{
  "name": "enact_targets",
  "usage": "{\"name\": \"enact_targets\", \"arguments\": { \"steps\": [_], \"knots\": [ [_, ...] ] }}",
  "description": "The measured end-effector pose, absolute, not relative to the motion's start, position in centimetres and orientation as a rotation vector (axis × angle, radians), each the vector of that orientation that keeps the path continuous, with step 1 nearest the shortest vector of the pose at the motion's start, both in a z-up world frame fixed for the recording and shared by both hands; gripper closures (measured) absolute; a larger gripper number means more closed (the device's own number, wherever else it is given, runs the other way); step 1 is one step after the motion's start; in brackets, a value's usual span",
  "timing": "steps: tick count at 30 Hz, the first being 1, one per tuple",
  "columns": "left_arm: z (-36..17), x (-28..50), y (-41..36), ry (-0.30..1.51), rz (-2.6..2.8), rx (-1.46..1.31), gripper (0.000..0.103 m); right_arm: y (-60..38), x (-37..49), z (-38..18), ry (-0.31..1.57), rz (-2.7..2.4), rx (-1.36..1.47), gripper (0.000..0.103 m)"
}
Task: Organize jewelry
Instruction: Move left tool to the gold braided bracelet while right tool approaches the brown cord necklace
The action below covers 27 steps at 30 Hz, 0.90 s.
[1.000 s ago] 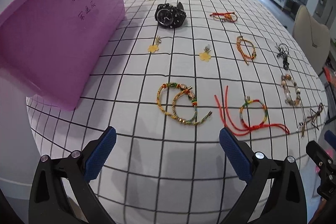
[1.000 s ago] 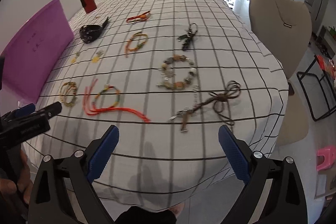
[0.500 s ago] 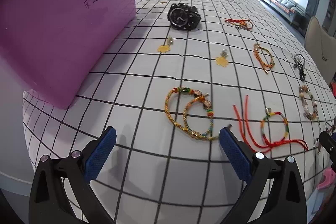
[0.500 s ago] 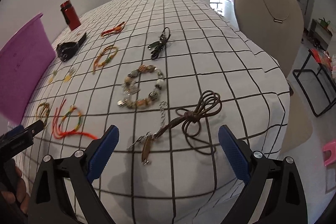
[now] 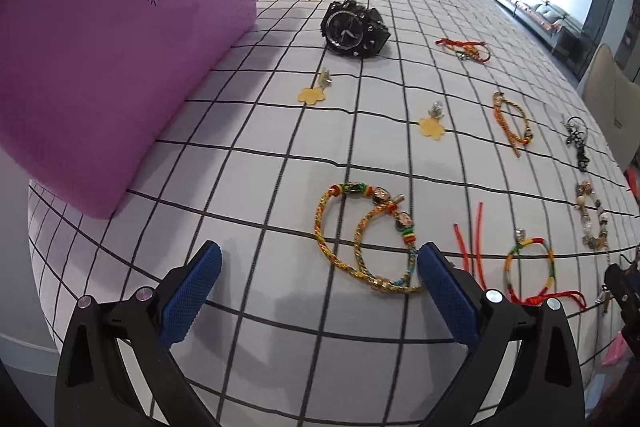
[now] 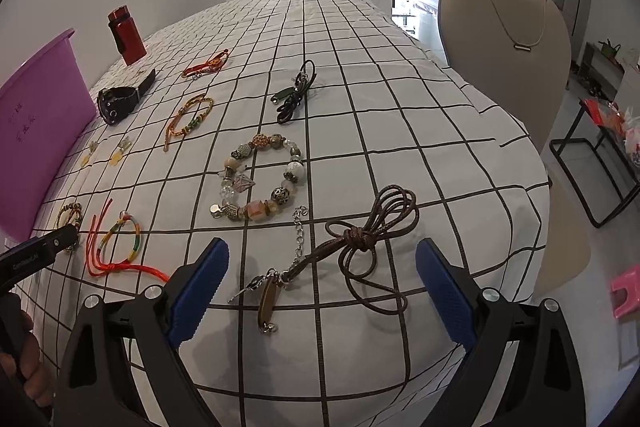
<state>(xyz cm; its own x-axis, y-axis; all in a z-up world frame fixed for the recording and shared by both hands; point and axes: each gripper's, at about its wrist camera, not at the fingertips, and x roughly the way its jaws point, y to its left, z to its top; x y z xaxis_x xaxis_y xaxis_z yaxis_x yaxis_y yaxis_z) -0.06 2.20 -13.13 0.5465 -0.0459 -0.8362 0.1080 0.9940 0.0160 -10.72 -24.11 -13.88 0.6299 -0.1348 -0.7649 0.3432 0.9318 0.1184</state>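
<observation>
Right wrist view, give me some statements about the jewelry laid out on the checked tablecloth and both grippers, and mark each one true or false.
1. The right gripper is open and holds nothing. True.
2. The brown leather cord necklace lies just ahead of the right gripper. True.
3. The black wristwatch sits inside the purple plastic bin. False: it rests on the white checked tablecloth beside the bin.
4. The left gripper is clamped on the yellow braided double-loop bracelet. False: the jaws are open, the bracelet lying on the cloth.
5. The red bottle lies tipped over. False: it stands upright.
</observation>
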Motion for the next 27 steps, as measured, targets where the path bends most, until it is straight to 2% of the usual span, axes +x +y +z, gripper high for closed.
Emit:
{"name": "enact_targets", "arguments": {
  "steps": [9, 13, 16, 18, 21, 25, 27],
  "knots": [
    [-13.4, 0.5, 2.4, 0.974, -0.084, 0.057, 0.007, -23.5, -10.7, -14.3, 0.854, -0.296, 0.200, 0.012],
    [-13.2, 0.2, 1.9, 0.968, -0.109, 0.074, 0.015, -23.2, -10.8, -14.4, 0.859, -0.304, 0.171, 0.014],
    [-13.0, 0.2, 1.5, 0.976, -0.127, 0.094, 0.021, -22.9, -10.7, -14.2, 0.858, -0.296, 0.158, 0.023],
    [-13.0, 0.3, 1.4, 0.983, -0.131, 0.103, 0.023, -22.7, -10.6, -14.1, 0.854, -0.292, 0.154, 0.032],
    [-12.9, 0.0, 1.3, 0.972, -0.154, 0.099, 0.030, -22.5, -10.5, -14.0, 0.849, -0.283, 0.150, 0.039],
    [-12.9, -1.0, 1.1, 0.911, -0.184, 0.111, 0.044, -22.4, -10.6, -13.9, 0.844, -0.279, 0.147, 0.046],
    [-12.8, -1.4, 0.7, 0.898, -0.200, 0.118, 0.055, -22.4, -10.6, -13.9, 0.842, -0.277, 0.147, 0.053]
  ]
}}
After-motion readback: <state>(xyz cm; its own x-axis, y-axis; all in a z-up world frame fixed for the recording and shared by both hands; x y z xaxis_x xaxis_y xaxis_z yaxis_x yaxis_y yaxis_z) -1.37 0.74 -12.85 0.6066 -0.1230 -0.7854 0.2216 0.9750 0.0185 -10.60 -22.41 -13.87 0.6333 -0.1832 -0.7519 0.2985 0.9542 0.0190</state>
